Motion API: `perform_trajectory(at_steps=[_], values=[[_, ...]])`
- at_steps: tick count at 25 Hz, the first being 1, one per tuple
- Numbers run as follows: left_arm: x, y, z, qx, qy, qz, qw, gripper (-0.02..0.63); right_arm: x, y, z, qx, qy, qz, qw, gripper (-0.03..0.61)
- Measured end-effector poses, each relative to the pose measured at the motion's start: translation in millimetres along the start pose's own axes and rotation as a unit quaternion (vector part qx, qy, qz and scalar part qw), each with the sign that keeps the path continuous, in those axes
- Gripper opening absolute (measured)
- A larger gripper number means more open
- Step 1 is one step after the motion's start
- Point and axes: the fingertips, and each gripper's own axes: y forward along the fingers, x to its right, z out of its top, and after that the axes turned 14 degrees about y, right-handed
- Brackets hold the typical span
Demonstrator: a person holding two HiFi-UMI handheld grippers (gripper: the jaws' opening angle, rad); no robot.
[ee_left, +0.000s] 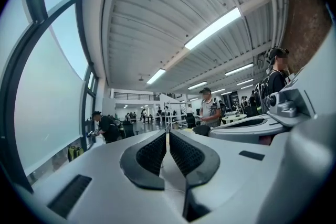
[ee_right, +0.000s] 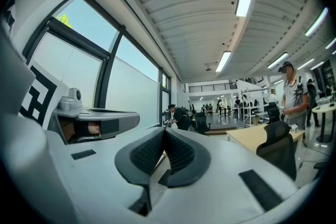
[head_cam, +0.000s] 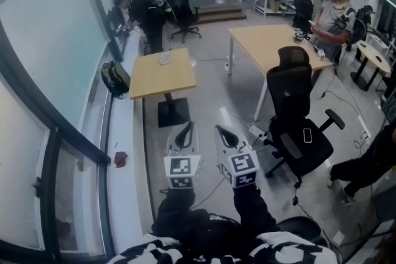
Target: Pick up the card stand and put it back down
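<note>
A small pale object (head_cam: 164, 58), too far off to make out in detail, lies on the small wooden table (head_cam: 162, 76) ahead. Both grippers are held side by side, level and pointing toward that table, well short of it. The left gripper (head_cam: 185, 127) has its jaws together with nothing between them; in its own view the black pads (ee_left: 152, 153) meet at the tip of the left gripper (ee_left: 168, 134). My right gripper (head_cam: 223, 131) is shut and empty too, and in its own view the tips of the right gripper (ee_right: 164, 131) touch.
A black office chair (head_cam: 299, 127) stands at the right beside a larger wooden table (head_cam: 272, 40). A backpack (head_cam: 115, 78) leans on the white sill (head_cam: 124, 133) along the glass wall at the left. A cable trails on the floor. A person (head_cam: 147, 15) bends over beyond the small table; another person (head_cam: 334, 15) stands at the right.
</note>
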Motion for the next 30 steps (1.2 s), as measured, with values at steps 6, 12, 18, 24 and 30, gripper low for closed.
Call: perform_trajectory(at_steps=[6, 12, 18, 24, 30], values=[[-5, 3, -3, -0.019, 0.011, 0.013, 0.9997, 0.021, -10, 9, -9, -0.017, 0.002, 0.040, 0.999, 0.018], [3, 29, -10, -0.025, 0.003, 0.007, 0.9997, 0.021, 2, 16, -11, -0.028, 0.002, 0.049, 0.998, 0.018], [15, 65, -4, -0.005, 0.000, -0.029, 0.9996, 0.021, 33, 31, 2, -0.023, -0.013, 0.014, 1.000, 0.018], [-26, 95, -12, 0.000, -0.018, -0.014, 0.9997, 0.021, 31, 78, 3, -0.024, -0.013, 0.010, 1.000, 0.018], [-84, 128, -21, 0.007, -0.012, 0.014, 0.9998, 0.021, 8, 141, 16, 0.001, -0.028, 0.018, 0.999, 0.018]])
